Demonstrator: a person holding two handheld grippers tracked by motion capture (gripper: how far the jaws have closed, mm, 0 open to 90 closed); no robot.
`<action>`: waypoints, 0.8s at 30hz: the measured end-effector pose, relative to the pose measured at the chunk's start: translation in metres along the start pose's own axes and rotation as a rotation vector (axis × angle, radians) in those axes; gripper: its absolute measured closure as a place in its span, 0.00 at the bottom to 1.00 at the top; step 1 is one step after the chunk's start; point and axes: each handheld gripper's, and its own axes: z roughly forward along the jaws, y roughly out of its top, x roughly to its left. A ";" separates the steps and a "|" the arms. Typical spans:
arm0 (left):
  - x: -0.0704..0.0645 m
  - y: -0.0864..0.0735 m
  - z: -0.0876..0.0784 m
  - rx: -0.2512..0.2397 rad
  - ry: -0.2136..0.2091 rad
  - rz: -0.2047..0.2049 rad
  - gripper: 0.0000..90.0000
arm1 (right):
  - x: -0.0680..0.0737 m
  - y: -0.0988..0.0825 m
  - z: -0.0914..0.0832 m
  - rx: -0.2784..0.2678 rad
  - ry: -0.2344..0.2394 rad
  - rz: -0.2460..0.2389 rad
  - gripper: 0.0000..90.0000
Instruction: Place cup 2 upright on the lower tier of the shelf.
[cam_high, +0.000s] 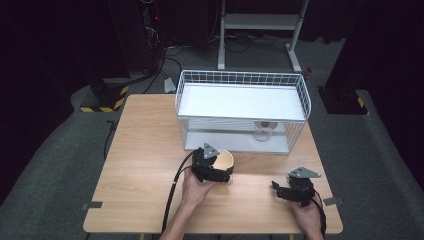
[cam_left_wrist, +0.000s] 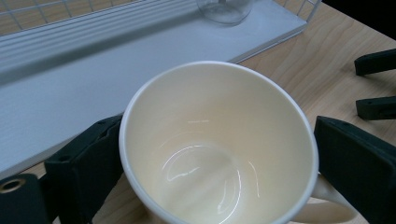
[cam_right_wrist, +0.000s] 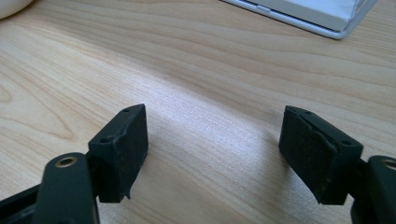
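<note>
High view: at frame centre, the left gripper clasps a cream glazed ceramic mug on the table. Left gripper view: jaws grip its rigid, slippery, breakable walls. Right gripper view: right gripper jaws open, empty.

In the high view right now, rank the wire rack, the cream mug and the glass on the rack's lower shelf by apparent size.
1. wire rack, by far the largest.
2. cream mug, held in the left gripper.
3. glass, slightly smaller; it sits farther away behind the wires, so its order against the mug is unsure.
</note>
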 end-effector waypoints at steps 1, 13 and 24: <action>0.000 0.000 0.001 0.002 0.004 0.003 0.06 | 0.000 0.000 0.000 -0.001 0.002 -0.003 0.26; -0.002 -0.001 0.005 -0.005 0.032 0.020 0.09 | 0.000 0.000 0.000 -0.001 0.003 -0.005 0.26; -0.006 -0.001 0.005 -0.016 0.066 0.056 0.11 | 0.000 0.000 0.000 -0.001 0.003 -0.007 0.26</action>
